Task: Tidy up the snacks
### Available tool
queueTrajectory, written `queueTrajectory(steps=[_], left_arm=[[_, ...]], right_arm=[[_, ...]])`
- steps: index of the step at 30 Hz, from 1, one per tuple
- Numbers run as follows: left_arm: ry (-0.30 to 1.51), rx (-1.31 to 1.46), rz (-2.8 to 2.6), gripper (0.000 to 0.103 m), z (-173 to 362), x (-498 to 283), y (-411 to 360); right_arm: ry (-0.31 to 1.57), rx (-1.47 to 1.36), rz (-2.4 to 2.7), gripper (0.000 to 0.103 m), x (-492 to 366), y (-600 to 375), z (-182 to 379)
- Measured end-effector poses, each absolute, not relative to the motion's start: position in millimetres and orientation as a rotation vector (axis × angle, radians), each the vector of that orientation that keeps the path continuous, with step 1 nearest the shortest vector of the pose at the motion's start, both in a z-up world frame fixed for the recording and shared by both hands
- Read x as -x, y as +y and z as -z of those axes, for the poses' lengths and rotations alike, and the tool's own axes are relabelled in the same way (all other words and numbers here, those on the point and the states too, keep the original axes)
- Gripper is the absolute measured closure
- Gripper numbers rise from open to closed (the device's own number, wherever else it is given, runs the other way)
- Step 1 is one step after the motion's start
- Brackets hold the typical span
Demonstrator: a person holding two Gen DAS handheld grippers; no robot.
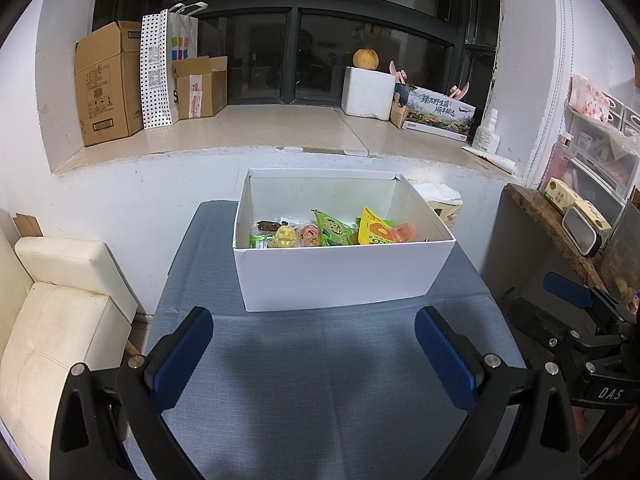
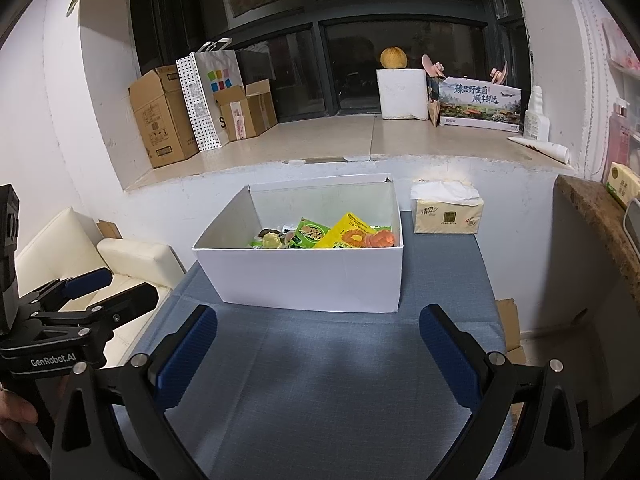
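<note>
A white cardboard box [image 1: 344, 276] sits mid-frame on the blue woven cloth of the desk [image 1: 320, 380], with crinkly snack packets [image 1: 340, 232] piled inside. Left gripper [image 1: 314, 344] and right gripper [image 2: 318, 344] hover low, jaws spread wide, both empty, their blue ribbed pads facing inward.

Setting: a lived-in home room, not a lab. I work at a small table with a blue cloth [image 1: 320, 380]. At left frame edge, a cream leather sofa [image 1: 52, 320]. Across the upper frame, a stone window ledge [image 1: 260, 128] under a dark window, used for storage: cardboard boxes [image 1: 106, 84], a polka-dot paper bag [image 1: 156, 72], a white foam box [image 1: 368, 92]. Tissue pack [image 2: 446, 214] on the table, right of centre.
</note>
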State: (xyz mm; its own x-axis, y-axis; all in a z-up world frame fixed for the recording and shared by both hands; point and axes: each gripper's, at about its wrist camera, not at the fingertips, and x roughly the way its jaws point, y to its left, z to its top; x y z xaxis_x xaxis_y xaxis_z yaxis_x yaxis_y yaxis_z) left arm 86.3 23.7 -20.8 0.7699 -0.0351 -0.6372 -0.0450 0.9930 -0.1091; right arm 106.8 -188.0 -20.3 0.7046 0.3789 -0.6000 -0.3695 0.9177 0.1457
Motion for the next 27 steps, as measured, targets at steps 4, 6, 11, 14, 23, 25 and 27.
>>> queueTrajectory(steps=[4,6,11,14,23,25,27], left_arm=[[0.694,0.12,-0.005,0.0,20.9,-86.5,23.8],[0.695,0.119,-0.004,0.0,21.4,-86.6,23.5],[0.698,0.12,-0.007,0.0,22.5,-86.2,23.4],[0.698,0.119,-0.006,0.0,22.5,-86.4,23.4],[0.692,0.129,0.004,0.0,23.5,-86.3,24.7],[0.687,0.13,0.01,0.0,22.7,-86.2,25.1],[0.68,0.13,0.013,0.0,21.4,-86.0,25.0]], right_arm=[[0.672,-0.016,-0.416,0.0,-106.2,-187.8,20.8],[0.673,-0.017,-0.417,0.0,-106.3,-187.4,20.7],[0.678,-0.016,-0.419,0.0,-106.9,-187.5,21.3],[0.677,-0.017,-0.42,0.0,-106.6,-187.8,20.9],[0.683,-0.016,-0.428,0.0,-106.1,-186.3,21.6],[0.684,-0.016,-0.427,0.0,-106.2,-186.4,21.7],[0.683,-0.02,-0.425,0.0,-107.2,-187.4,21.4]])
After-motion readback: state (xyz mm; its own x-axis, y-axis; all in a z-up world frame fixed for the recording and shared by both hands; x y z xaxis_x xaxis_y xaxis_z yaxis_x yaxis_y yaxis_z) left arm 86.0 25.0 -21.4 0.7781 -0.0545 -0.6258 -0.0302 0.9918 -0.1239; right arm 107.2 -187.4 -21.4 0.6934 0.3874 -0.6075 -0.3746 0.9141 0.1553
